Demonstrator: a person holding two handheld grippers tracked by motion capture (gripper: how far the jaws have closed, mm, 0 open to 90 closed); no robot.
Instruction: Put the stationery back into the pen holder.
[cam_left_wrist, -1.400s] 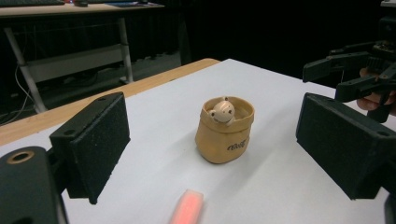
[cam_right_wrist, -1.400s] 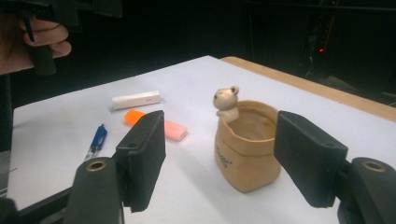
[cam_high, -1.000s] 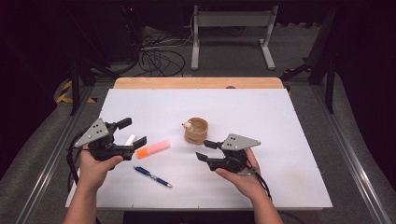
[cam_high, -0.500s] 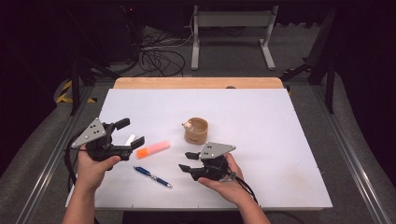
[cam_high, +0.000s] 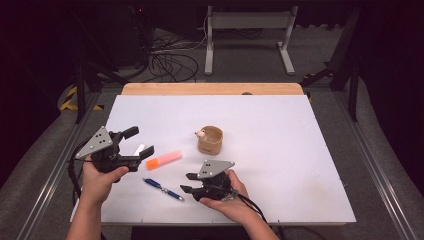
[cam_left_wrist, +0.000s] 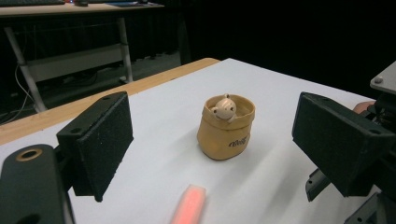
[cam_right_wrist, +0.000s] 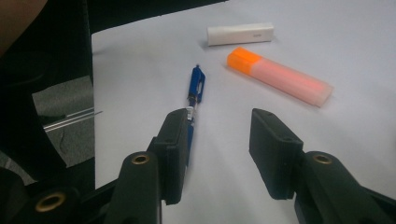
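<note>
A blue pen (cam_high: 162, 189) lies on the white table (cam_high: 280, 150) near the front, left of centre. My right gripper (cam_high: 188, 183) hovers just right of it and points at it. Its jaws have just been closing and stand open, with bare table between the pads. In the right gripper view the pen (cam_right_wrist: 194, 93) runs up to and partly behind the tip of the left jaw. My left gripper (cam_high: 137, 142) stands wide open at the table's left and holds nothing. An orange highlighter (cam_high: 164, 159) lies just ahead of it.
A tan pouch (cam_high: 210, 140) with a small round figure in it stands at mid table, beyond both grippers. A small white stick (cam_high: 139, 149) lies between the left jaws' tips and the highlighter. A wooden strip (cam_high: 210, 89) edges the table's far side.
My right gripper has moved left and a little down toward the blue pen, and its jaws have narrowed. The left hand has kept its place.
</note>
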